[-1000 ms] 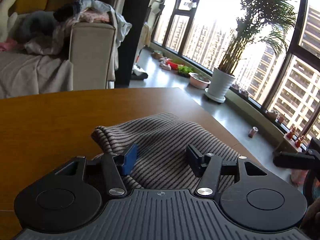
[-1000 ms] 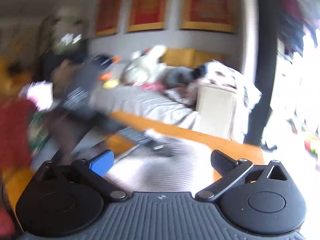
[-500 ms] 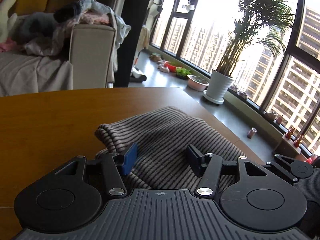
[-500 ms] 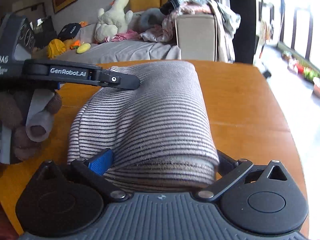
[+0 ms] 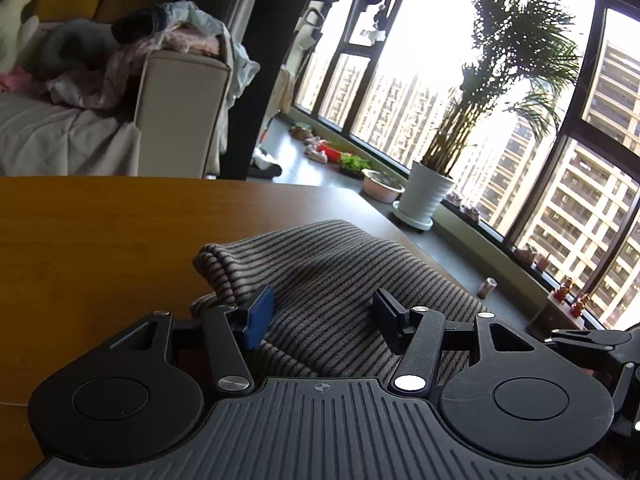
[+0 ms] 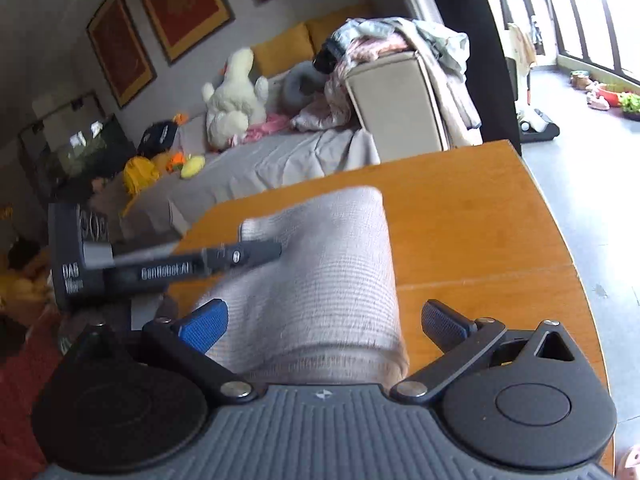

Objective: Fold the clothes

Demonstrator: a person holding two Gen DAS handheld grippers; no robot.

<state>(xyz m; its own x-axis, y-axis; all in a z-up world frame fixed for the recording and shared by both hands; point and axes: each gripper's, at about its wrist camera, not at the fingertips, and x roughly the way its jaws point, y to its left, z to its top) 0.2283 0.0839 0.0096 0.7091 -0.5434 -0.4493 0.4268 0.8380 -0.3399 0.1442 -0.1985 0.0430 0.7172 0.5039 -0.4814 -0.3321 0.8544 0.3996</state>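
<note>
On the brown wooden table (image 5: 100, 240) lies the folded grey knit garment with thin dark stripes (image 5: 340, 272), close to the table's window-side edge.

Left gripper (image 5: 324, 312): black two-finger tool, one blue pad and one black pad. Jaws stand apart over the near end of the garment; fabric lies between and beneath them, but no pad visibly presses on it. A doubled fold edge of the knit rises just beyond the blue pad.

Right gripper (image 6: 324, 322): jaws also apart, wider than the garment's rolled near end, which sits between the two blue-textured pads. The left pad is just beside or touching the cloth; the right pad stands clear of it. No clamp seen.

Writing: in the right wrist view the left tool's finger, lying across the far left part of the garment, reads "GenRobot.AI" in white, blurred. Its body shows "DAS" with a smaller line beneath that I cannot read.

Background: beige sofa (image 6: 396, 104) piled with loose clothes, a white plush toy (image 6: 236, 96), red-and-gold framed pictures (image 6: 180, 4) with no readable text, a potted palm in a white pot (image 5: 428, 192) by the window.
</note>
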